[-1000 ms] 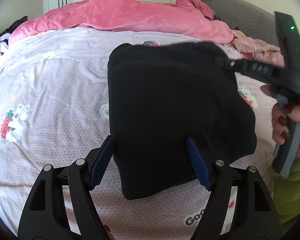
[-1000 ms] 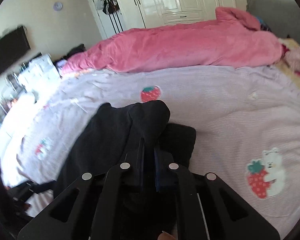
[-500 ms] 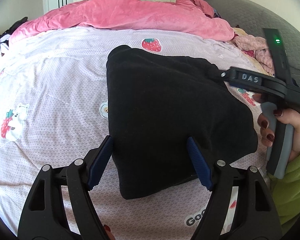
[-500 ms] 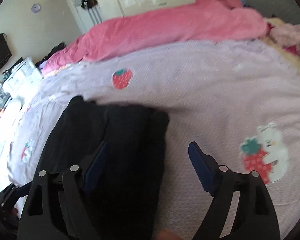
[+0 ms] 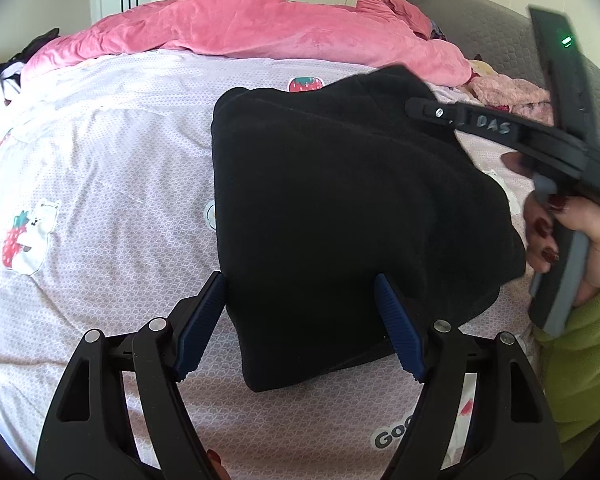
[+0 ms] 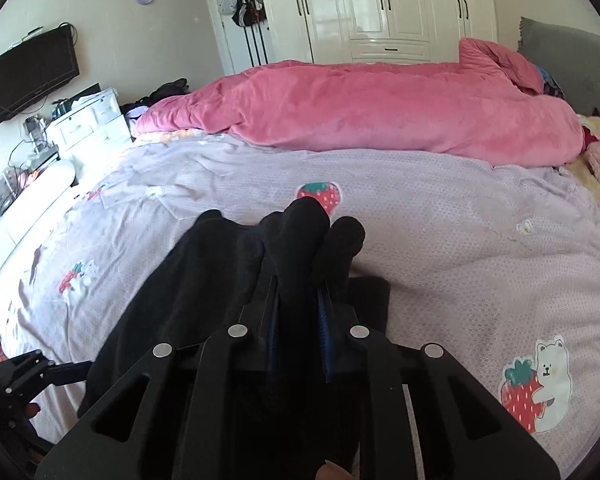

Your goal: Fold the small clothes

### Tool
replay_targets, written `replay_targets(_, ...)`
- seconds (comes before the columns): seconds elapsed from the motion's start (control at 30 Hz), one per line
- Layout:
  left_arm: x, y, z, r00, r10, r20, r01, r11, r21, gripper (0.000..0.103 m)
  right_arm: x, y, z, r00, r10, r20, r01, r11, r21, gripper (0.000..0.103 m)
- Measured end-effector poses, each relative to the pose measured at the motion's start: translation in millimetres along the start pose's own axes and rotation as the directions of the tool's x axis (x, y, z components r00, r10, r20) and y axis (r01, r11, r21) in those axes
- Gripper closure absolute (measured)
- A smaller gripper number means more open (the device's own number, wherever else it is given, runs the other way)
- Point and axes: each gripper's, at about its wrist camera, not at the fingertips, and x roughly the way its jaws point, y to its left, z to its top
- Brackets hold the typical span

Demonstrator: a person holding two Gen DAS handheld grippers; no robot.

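A black fleece garment (image 5: 340,208) lies folded on the lilac bed sheet (image 5: 100,168). My left gripper (image 5: 300,320) is open, its blue pads on either side of the garment's near corner, holding nothing. My right gripper (image 6: 298,304) is shut on a bunched fold of the black garment (image 6: 304,232) at its far right edge and lifts it off the sheet. In the left wrist view the right gripper (image 5: 420,106) reaches in from the right and the raised cloth peaks beside it.
A pink duvet (image 5: 260,28) lies along the far side of the bed. Pink clothes (image 5: 508,96) are piled at the right by a grey headboard (image 5: 480,28). White wardrobes (image 6: 380,8), a TV (image 6: 32,72) and a white dresser (image 6: 88,120) line the walls.
Half a second ago my right gripper was open over the garment's edge. It has now shut on that edge and raised it. My left gripper has stayed open in place.
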Motion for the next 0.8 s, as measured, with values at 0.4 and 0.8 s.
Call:
replay_targets(0.4, 2.5, 3.9, -1.2, 1.000, -0.021, -0.010, 0.021, 1.000, -0.004, 0.035, 10.8, -14.3, -18.7, 0.995, -0.056, -0.081, 0.059, 0.998, 0.036, 0.075)
replay_targets(0.8, -0.9, 3.7, -6.5, 1.000, -0.019, -0.011, 0.019, 1.000, 0.001, 0.035, -72.3, 13.5, -71.3, 0.996, 0.081, -0.039, -0.081, 0.997, 0.008, 0.073)
